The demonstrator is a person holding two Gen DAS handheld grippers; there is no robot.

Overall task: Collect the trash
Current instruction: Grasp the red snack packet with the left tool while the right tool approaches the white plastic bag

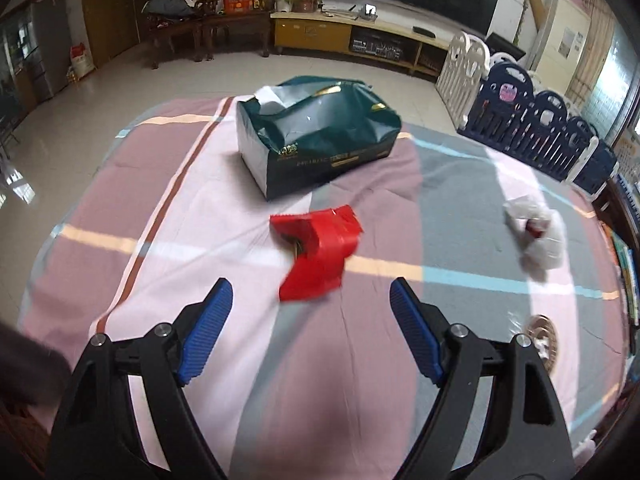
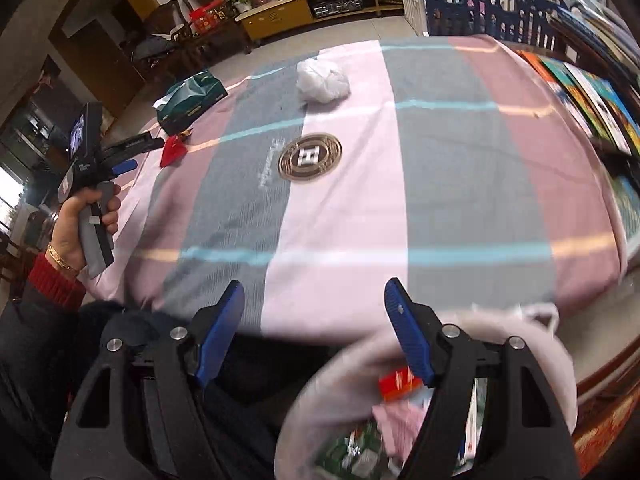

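A person's left hand (image 2: 80, 224), with a red cuff and a gold bracelet at the wrist, gripped the handle of the left gripper (image 1: 310, 300) at the left side of the table. Its blue pads (image 1: 210, 330) stood wide apart with nothing between them, hanging above the striped cloth (image 1: 360, 360) just short of a crumpled red wrapper (image 1: 316, 254). Beyond the wrapper lay a dark green paper bag (image 1: 320, 140), crushed and on its side. Further right, past a round gold emblem (image 2: 310, 156) printed on the cloth, a wad of white plastic (image 2: 322, 80) sat well apart from the red piece, near the far edge. On the right, the right gripper (image 2: 314, 300) also hung released, nothing between its pads, at the near edge of the table. Under its right finger gaped a pale plastic trash bag (image 2: 320, 392), with a red packet (image 2: 398, 386), pink scraps and greenish wrappers blurred inside. Books (image 2: 592, 96) lined the far right.
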